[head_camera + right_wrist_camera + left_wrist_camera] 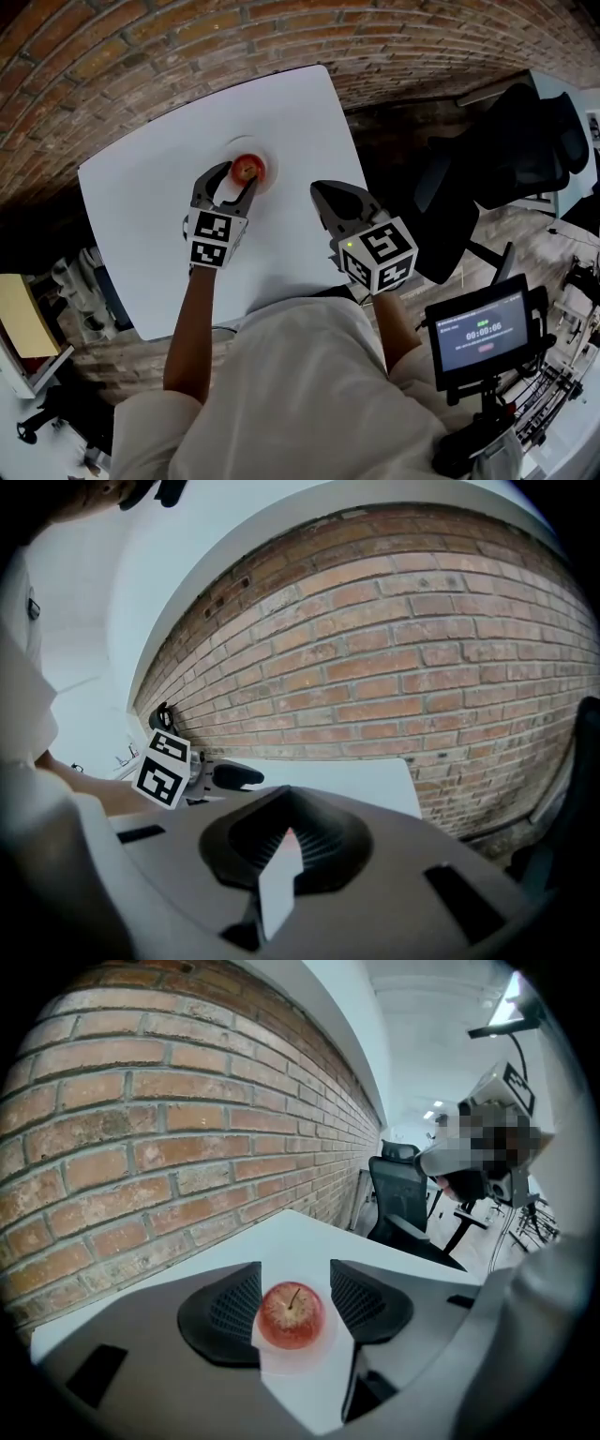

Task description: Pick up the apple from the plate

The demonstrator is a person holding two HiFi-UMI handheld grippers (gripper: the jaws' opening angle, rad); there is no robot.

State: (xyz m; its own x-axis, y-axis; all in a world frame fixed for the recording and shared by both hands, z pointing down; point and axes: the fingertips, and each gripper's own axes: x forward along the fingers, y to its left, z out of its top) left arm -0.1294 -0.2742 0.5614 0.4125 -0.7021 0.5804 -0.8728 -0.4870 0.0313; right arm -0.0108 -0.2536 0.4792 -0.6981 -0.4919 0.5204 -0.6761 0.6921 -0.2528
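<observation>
Red brick wall (187,37), white table (131,206), black office chair (525,141), small screen on stand (478,339)

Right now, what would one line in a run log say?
left gripper: open, jaws either side of apple | apple: resting on plate | right gripper: shut, empty

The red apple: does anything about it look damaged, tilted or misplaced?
Nothing stands out. The red apple sits upright and whole on the white round plate, between the jaws of the open left gripper.
</observation>
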